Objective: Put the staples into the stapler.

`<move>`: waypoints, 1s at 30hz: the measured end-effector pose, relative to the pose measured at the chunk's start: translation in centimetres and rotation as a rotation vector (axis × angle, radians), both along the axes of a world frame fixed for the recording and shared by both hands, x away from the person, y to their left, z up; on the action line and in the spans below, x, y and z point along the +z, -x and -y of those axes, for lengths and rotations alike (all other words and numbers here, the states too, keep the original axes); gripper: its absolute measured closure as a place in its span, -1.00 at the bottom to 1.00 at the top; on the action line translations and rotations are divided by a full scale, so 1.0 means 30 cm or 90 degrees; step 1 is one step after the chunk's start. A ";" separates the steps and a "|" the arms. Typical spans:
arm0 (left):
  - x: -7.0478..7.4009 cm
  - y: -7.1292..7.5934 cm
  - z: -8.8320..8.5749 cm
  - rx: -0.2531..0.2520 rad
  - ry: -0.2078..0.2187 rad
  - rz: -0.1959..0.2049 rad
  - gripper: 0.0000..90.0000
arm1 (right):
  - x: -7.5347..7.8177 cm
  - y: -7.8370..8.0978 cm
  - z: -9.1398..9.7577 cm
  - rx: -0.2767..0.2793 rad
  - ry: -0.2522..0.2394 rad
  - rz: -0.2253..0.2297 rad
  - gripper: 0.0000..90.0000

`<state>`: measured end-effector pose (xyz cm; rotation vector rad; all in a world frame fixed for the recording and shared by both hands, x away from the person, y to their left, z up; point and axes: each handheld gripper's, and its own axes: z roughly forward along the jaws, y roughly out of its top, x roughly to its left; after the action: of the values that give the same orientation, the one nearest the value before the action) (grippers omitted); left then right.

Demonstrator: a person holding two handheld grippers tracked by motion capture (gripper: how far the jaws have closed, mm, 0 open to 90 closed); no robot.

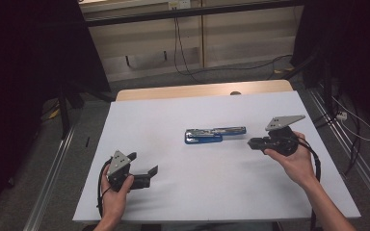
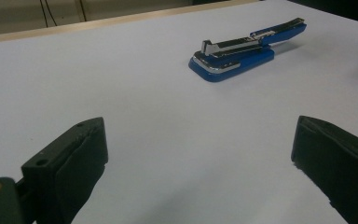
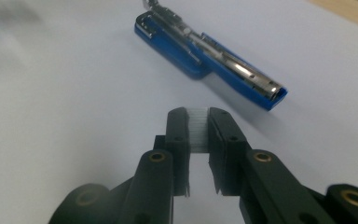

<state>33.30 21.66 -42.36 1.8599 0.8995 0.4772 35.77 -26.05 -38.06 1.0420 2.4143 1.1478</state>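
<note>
Staples, a short pale strip of them (image 3: 198, 128), are seen clamped between the 2 black jaws of the right gripper (image 3: 198, 122) in the right gripper view; the strip runs along the inner faces of the pads, and its far end reaches the jaw tips. Beyond those tips the blue and chrome stapler (image 3: 209, 55) is laid open on the white counter (image 3: 56, 116), its metal magazine turned upward and its blue base beneath it. The strip is held clear of the stapler, just short of its near end.

From the high view the stapler (image 1: 215, 134) is found near the middle of the counter (image 1: 207, 187), lying lengthwise from left to right. The right gripper (image 1: 253, 143) is held just to the right of it, with its jaws pointed at the stapler's right end, a grey 3-cornered plate on top and a black cable trailing past the hand.

The left gripper (image 1: 144, 168) is held at the near left part of the counter, well apart from the stapler. In the left gripper view its 2 jaws are spread wide with nothing between them, and the stapler (image 2: 248, 50) is seen farther off, ahead and to the right.
</note>
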 end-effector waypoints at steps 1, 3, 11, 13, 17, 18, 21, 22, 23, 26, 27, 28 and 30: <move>0.001 0.000 -0.001 0.001 0.001 0.000 -0.91 | 0.007 -0.007 -0.001 0.001 -0.003 0.004 0.75; 0.001 0.000 -0.005 0.002 0.003 0.002 -0.91 | 0.016 -0.020 -0.004 0.001 -0.008 0.005 0.75; 0.004 0.002 -0.006 0.000 0.001 0.006 -0.91 | -0.004 -0.069 -0.030 0.005 -0.032 -0.004 0.75; 0.003 0.002 -0.005 0.003 0.003 0.004 -0.91 | 0.007 -0.077 -0.037 0.006 -0.039 0.002 0.75; 0.003 0.001 -0.009 0.005 0.004 0.003 -0.91 | 0.024 -0.093 -0.050 0.011 -0.041 0.011 0.75; 0.003 0.002 -0.008 0.006 0.009 0.003 -0.91 | 0.026 -0.097 -0.053 0.011 -0.042 0.013 0.75; 0.003 0.002 -0.009 0.005 0.009 0.004 -0.91 | 0.032 -0.107 -0.060 0.010 -0.045 0.017 0.75; 0.003 0.004 -0.008 0.008 0.012 0.002 -0.91 | 0.032 -0.112 -0.062 0.012 -0.042 0.018 0.75; 0.003 0.005 -0.009 0.007 0.012 0.004 -0.91 | 0.031 -0.115 -0.065 0.016 -0.039 0.017 0.75; 0.004 0.007 -0.011 0.009 0.012 0.004 -0.91 | 0.030 -0.124 -0.073 0.015 -0.037 0.018 0.75; 0.004 0.006 -0.012 0.010 0.010 0.003 -0.91 | 0.030 -0.128 -0.077 0.015 -0.038 0.019 0.75; 0.004 0.006 -0.011 0.011 0.011 0.003 -0.91 | 0.031 -0.131 -0.081 0.015 -0.035 0.021 0.75; 0.005 0.006 -0.012 0.010 0.009 0.004 -0.91 | 0.035 -0.139 -0.091 0.015 -0.034 0.028 0.75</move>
<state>33.12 22.01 -42.22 1.8394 0.9114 0.4852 39.93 -23.33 -37.00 0.9961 2.3805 1.2367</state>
